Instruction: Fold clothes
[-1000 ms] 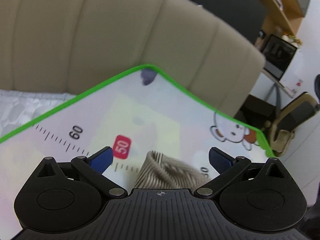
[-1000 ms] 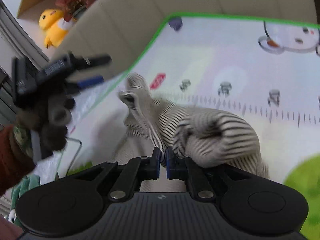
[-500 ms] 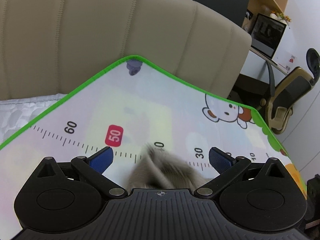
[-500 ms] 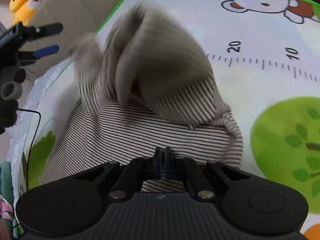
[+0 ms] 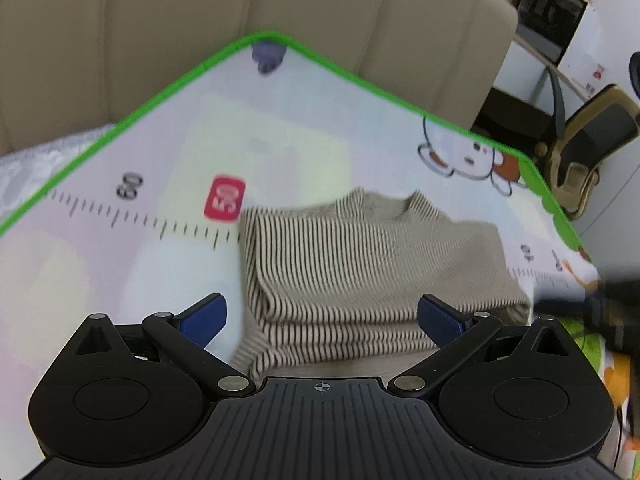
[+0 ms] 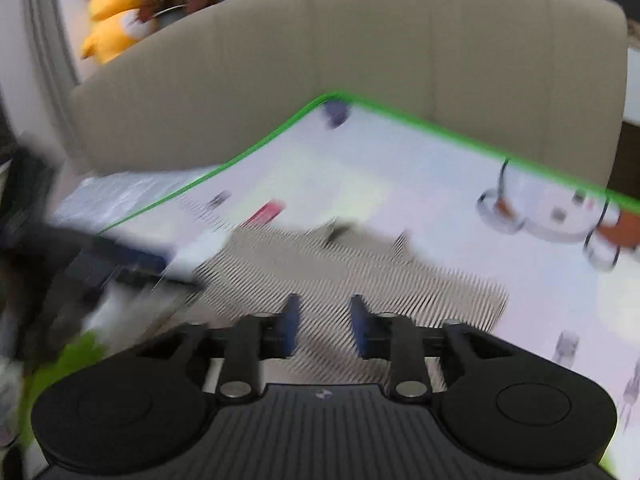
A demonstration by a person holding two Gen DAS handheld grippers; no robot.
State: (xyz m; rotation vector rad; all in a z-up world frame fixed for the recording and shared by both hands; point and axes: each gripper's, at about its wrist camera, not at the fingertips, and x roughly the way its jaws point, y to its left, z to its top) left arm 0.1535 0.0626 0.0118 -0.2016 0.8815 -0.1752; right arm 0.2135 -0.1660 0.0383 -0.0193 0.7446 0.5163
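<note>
Fold just laid: my right tongs [image 6: 322, 326] have just been parting, empty above the striped top [image 5: 360, 264]; left tongs [image 5: 320, 316] spread wide, empty. Next I'd smooth it.

The folded sweater [image 5: 360, 264] lies on the mat [image 5: 120, 264], sofa [image 5: 200, 40] behind.

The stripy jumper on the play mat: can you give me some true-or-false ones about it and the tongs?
1. The stripy jumper lies folded on the play mat. True.
2. The left tongs are squeezing the jumper. False: they stand wide open, pads clear of it.
3. The right tongs are shut tight. False: their jaws have just been opening and nothing is pinched between them.
4. A red label sits on the mat just left of the jumper. True.
5. The mat has a blue edge. False: it is green.
</note>
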